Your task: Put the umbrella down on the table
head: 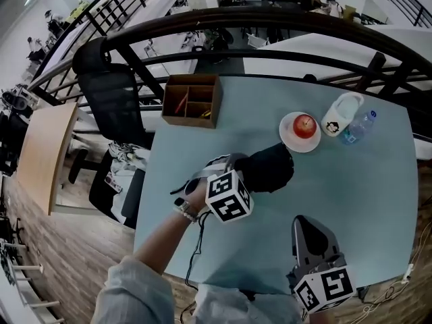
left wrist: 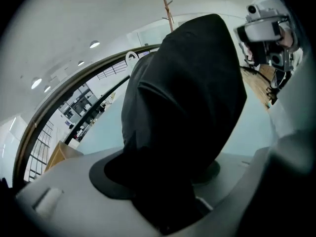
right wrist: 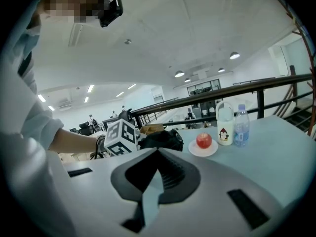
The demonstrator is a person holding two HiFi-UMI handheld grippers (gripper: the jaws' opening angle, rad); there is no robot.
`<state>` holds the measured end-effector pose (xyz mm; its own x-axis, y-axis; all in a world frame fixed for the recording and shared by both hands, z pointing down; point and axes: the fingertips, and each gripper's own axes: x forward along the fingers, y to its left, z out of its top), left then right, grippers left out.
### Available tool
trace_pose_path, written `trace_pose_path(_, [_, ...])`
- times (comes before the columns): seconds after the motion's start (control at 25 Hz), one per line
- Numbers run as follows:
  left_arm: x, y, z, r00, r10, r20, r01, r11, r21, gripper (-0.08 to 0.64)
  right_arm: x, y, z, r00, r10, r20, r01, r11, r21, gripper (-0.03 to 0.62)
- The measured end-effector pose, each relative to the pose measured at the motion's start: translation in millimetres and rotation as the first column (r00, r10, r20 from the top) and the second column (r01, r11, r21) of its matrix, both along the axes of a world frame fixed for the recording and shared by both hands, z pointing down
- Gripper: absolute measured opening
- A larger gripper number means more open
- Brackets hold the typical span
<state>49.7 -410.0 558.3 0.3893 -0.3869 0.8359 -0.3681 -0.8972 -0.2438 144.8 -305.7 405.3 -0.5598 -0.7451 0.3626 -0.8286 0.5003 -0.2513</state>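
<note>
one umbrella (head: pixel 271 166), two hand-held grippers (head: pixel 250 175) (head: pixel 308 227), one apple (head: pixel 304 125)

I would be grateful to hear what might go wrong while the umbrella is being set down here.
1. The umbrella, clamped in the left gripper, is close to the plate with the apple; a swing towards that side might knock them.
2. The jaws appear to pinch soft black fabric, so the umbrella could slip or sag before it is set down.
</note>
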Motion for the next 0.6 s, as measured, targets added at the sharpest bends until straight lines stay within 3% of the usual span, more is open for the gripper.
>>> trace_pose_path(0.2, [1.2, -18.4, 24.6, 0.986, 0.076, 0.150, -0.084, 0.995, 0.045, 0.273, 1.2, -11.1, 10.0, 1.000, -0.009, 0.009, 0.009, 1.000, -0.021, -0.003])
trace_pose_path(0.6, [6.7, -42.8, 63.8, 0.935, 0.168, 0.313, -0.195, 0.979, 0.057, 0.279, 9.4, -28.6, 23.9, 1.000, 0.001, 0.007, 0.000, 0.999, -0.054, -0.002])
